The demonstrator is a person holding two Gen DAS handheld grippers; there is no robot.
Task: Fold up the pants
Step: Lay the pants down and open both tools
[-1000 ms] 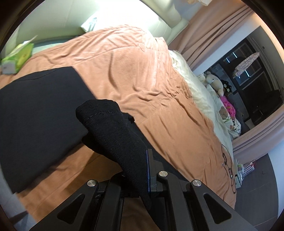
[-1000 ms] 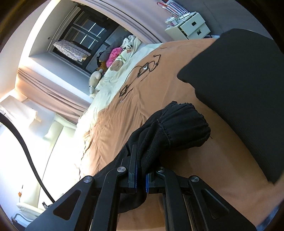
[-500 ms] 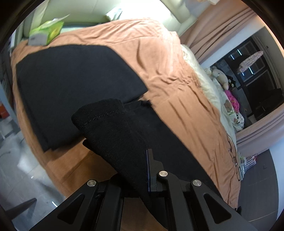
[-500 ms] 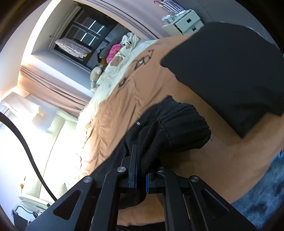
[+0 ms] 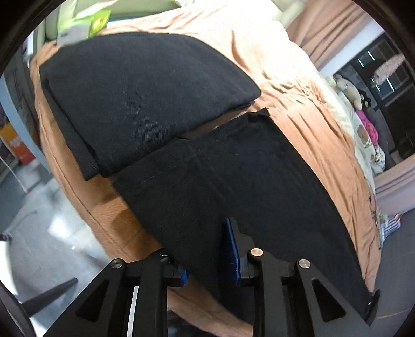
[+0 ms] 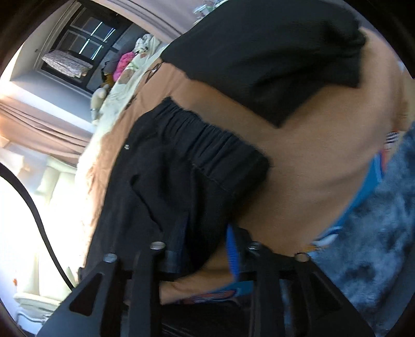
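Lying flat on the velvety bedspread, black pants (elastic-waisted) pass between 2 released claws.

The left gripper points forward and down, its jaws spread apart with black cloth lying loose between its blue-padded fingers. The right gripper also stands with its jaws parted, cloth draped between them.

left tongs' left finger tip hidden under pants, green box cut off, rug blurred
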